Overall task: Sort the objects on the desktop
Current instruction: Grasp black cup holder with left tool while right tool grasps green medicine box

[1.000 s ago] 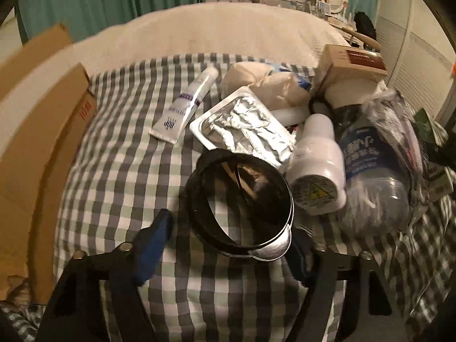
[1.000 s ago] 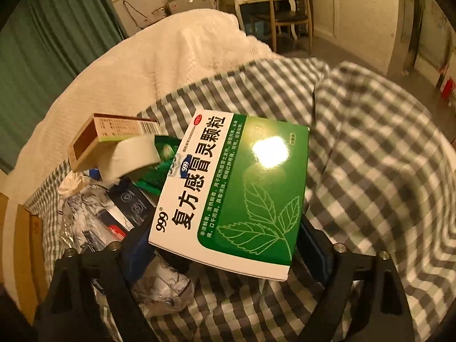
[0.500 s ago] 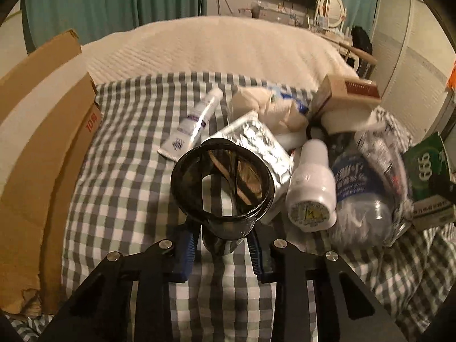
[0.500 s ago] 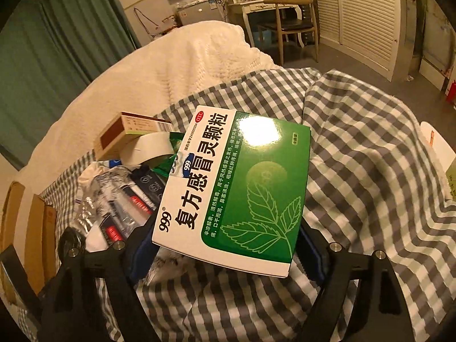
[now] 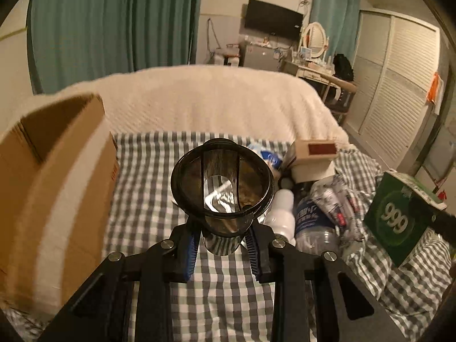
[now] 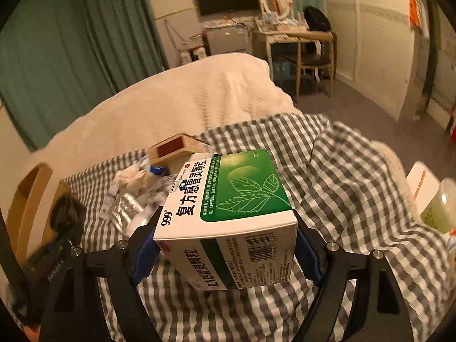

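Observation:
My left gripper (image 5: 223,242) is shut on the base of a dark see-through cup (image 5: 222,182) with a black rim, held tilted above the checked cloth (image 5: 142,185). The same cup (image 6: 67,211) shows dark and blurred at the left of the right wrist view. A green and white medicine box (image 6: 228,199) marked 999 sits between the blue pads of my right gripper (image 6: 225,253). Its jaws are closing on the box's two sides, and the box hangs clear of the cloth. That box (image 5: 396,222) also shows at the right of the left wrist view.
An open cardboard box (image 5: 51,188) stands at the left. A pile lies between the grippers: a white bottle (image 5: 280,213), a crumpled plastic water bottle (image 5: 313,219) and a small brown-ended carton (image 5: 316,151). A cream blanket (image 5: 213,99) lies behind, and a pale green container (image 6: 439,208) sits far right.
My left gripper closed on the cup and lifted it off the cloth. My right gripper rose with the medicine box and tipped it more level.

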Tool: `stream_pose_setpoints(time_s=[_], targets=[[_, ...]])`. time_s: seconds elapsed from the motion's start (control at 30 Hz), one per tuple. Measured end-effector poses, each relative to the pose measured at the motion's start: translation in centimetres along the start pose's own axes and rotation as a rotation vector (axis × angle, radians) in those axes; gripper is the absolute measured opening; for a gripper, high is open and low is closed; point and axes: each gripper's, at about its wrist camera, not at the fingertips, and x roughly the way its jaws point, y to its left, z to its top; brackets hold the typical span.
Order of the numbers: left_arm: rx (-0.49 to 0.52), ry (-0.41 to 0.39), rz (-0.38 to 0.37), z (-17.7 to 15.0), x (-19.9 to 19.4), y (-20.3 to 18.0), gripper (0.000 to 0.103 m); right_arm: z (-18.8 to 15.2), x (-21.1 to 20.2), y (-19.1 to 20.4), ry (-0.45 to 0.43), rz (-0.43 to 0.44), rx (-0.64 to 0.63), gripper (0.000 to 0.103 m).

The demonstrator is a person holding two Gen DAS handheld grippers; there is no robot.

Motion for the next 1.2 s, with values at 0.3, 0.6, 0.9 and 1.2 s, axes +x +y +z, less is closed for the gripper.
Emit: stream_pose_setpoints(time_s=[0.3, 0.6, 0.9, 1.2], targets=[[0.084, -0.056, -0.003, 3.9, -6.8, 2.5, 0.030, -0.1, -6.4, 6.3, -0.039, 0.119, -0.067, 0.080], [0.054, 0.009, 0.022, 9.0, -10.5, 11.3, 0.030, 1.5, -12.5, 17.4, -0.101, 0.273, -0.190, 0.080], [0.005, 0.105, 0.185, 8.2, -8.0, 21.5, 0.030, -0.8, -11.6, 28.7, -0.032, 0.451, -0.303, 0.080], [0.004, 0.180, 0.177, 4.3, -4.9, 25.2, 0.030, -3.5, -6.8, 33.8, 0.054, 0.515, -0.329, 0.080]])
